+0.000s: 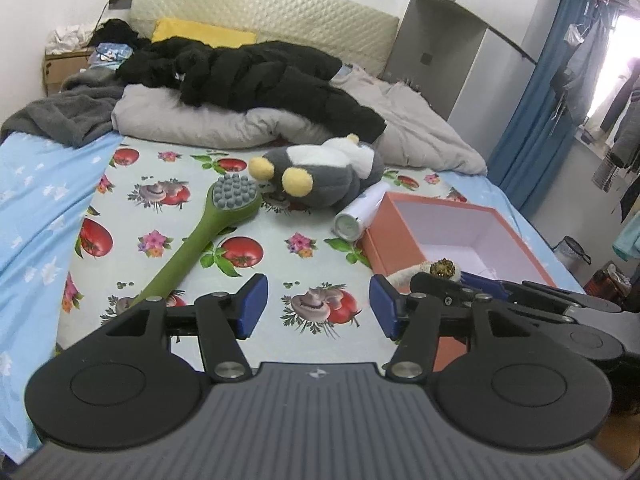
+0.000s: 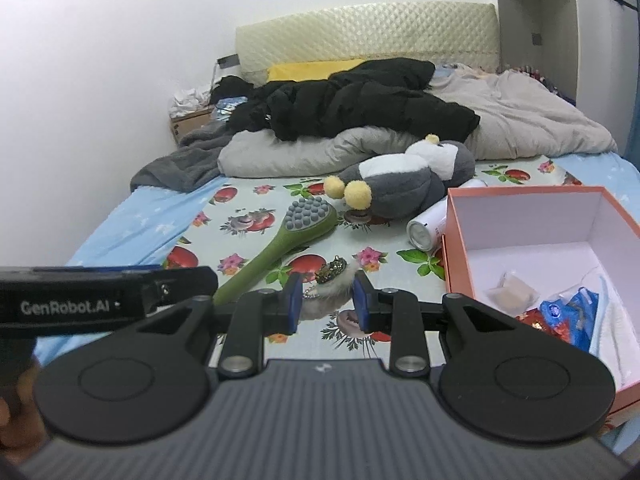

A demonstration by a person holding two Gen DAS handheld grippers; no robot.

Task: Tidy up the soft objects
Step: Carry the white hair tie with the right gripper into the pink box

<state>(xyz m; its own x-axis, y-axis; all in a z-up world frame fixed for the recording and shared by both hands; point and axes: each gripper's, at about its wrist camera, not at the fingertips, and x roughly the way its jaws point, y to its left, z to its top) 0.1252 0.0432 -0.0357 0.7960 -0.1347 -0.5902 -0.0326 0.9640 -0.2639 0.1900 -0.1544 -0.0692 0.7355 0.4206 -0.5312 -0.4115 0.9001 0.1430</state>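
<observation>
Currently: my right tongs (image 2: 326,300) clench a furry keychain (image 2: 334,284); left tongs (image 1: 318,306) released, empty. Carry it level over the orange box (image 2: 452,236), then release low.

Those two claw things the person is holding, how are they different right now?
The right gripper has its jaws shut on a small furry charm; the left gripper holds nothing.
The left gripper's jaws stand wide apart over the printed sheet; the right gripper's jaws are closer together.
Both are black with blue pads and point toward the bed's headboard.
</observation>
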